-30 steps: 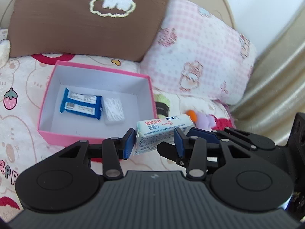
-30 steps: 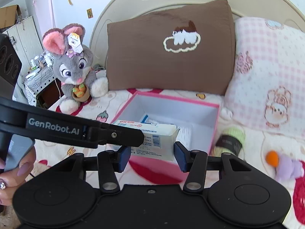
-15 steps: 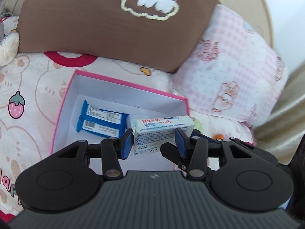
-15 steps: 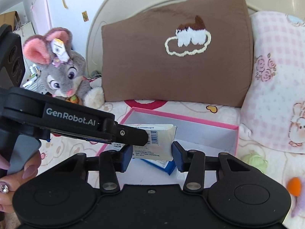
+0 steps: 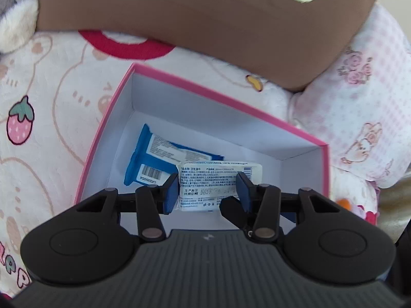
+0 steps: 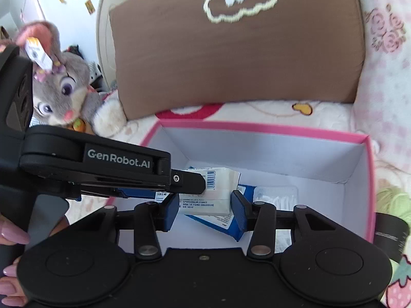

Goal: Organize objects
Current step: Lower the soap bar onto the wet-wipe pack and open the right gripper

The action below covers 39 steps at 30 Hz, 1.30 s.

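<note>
A white wet-wipe pack is held between the blue pads of both grippers, low inside a pink box with a white inside. My left gripper is shut on the pack from one side. My right gripper is shut on the same pack from the other side. The left gripper's finger crosses the right wrist view over the box. A blue packet lies on the box floor under the pack. A clear packet of cotton swabs lies to its right.
The box sits on a cartoon-print bedspread. A brown cushion and a pink checked pillow stand behind it. A grey plush rabbit sits at the left. A green and black roll lies right of the box.
Both grippers have carried the wipe pack forward and down, from above the box's near rim to inside the box over the blue packet. The pack has tipped label side up.
</note>
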Each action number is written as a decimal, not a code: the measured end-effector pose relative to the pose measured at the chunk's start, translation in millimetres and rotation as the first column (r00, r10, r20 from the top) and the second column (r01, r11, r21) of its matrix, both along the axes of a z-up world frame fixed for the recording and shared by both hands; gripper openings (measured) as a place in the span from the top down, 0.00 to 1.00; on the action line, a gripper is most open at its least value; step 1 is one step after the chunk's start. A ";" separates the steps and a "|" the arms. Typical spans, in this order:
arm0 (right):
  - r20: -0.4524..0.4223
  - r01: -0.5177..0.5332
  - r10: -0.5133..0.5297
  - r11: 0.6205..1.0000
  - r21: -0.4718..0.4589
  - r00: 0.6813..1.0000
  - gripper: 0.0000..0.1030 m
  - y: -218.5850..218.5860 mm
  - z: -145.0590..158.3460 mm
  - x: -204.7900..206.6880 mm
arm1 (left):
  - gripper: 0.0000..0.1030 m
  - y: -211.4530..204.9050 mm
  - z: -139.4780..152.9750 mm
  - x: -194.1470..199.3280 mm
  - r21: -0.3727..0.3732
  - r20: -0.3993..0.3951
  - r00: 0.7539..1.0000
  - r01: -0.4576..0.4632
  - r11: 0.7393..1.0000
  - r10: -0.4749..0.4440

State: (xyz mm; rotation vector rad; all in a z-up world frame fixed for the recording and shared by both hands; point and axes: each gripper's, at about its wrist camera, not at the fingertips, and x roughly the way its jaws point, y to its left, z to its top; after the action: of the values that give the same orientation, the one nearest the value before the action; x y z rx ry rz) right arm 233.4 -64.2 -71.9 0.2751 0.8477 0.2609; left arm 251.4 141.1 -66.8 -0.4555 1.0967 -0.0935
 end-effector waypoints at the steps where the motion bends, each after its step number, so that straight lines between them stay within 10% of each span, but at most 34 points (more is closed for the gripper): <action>1: -0.011 0.000 0.001 1.000 0.003 1.000 0.52 0.4 -4.0 2.4 | 0.56 0.9 -4.8 1.7 0.001 -0.007 1.000 -0.002 1.000 0.002; 25: -0.049 -0.054 0.051 0.997 -0.046 0.997 0.40 10.1 -37.5 22.9 | 0.57 12.3 -50.7 22.6 -0.049 -0.007 0.999 -0.053 0.997 0.052; 39: -0.091 -0.068 0.061 0.995 -0.076 0.994 0.36 15.2 -43.2 24.7 | 0.64 0.6 -54.0 25.5 0.055 -0.001 1.000 0.013 0.998 -0.013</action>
State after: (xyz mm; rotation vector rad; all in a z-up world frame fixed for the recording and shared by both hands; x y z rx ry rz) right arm 258.1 -49.0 -115.1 0.1868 0.9533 0.2766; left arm 276.9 141.7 -120.8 -0.3987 1.0999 -0.0742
